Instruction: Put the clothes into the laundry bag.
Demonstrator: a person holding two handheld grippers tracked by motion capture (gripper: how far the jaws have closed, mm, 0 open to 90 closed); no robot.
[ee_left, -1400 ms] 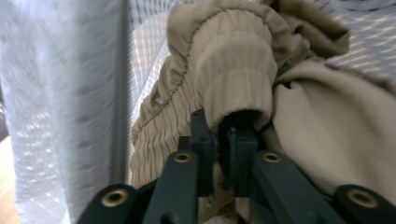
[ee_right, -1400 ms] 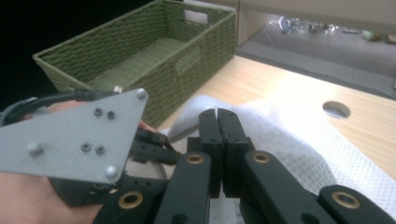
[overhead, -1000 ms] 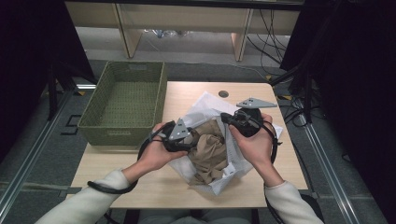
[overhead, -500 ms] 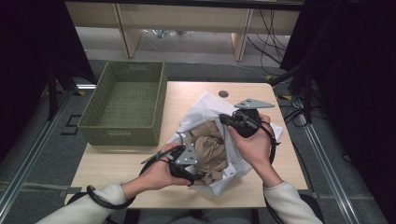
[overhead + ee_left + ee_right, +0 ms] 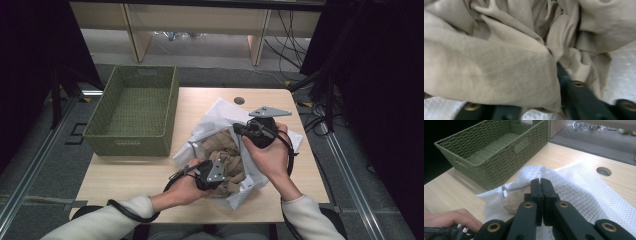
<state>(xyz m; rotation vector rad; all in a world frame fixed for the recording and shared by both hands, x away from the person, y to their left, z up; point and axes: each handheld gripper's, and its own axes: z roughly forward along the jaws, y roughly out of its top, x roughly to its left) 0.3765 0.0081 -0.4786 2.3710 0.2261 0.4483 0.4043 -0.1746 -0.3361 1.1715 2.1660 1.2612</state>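
Here, left to right:

Basket: a green woven basket (image 5: 132,111) stands on the left half of the desk (image 5: 145,175), overhanging its left edge; in the right gripper view it (image 5: 491,150) lies beyond the bag, near it but apart.

Left tool: the left tool (image 5: 216,172) lies low at the near side of the bag's mouth, its grey plate up, with the person's left hand (image 5: 187,182) behind it. Its jaws have just been closing, and in the left gripper view beige folds lie bunched between and over them, so it looks to be pinching the cloth, though the fabric hides the pads.

Cloth: a crumpled beige garment (image 5: 231,155) sits inside the open bag, between the two tools; seen up close in the left gripper view it (image 5: 499,62) is a heap of soft creases with white mesh underneath at the edges.

Bag: a white mesh laundry bag (image 5: 220,117) lies on the middle-right of the desk, its mouth toward the person; a zip pull (image 5: 504,193) hangs at the edge of the opening.

Right tool: the right tool (image 5: 239,129) is held above the bag's far-right rim by the right hand (image 5: 270,157). In the right gripper view its black jaws are pressed together (image 5: 541,185) with the white mesh edge caught between their tips.

Desk hole: a round cable hole (image 5: 239,100) lies behind the bag.
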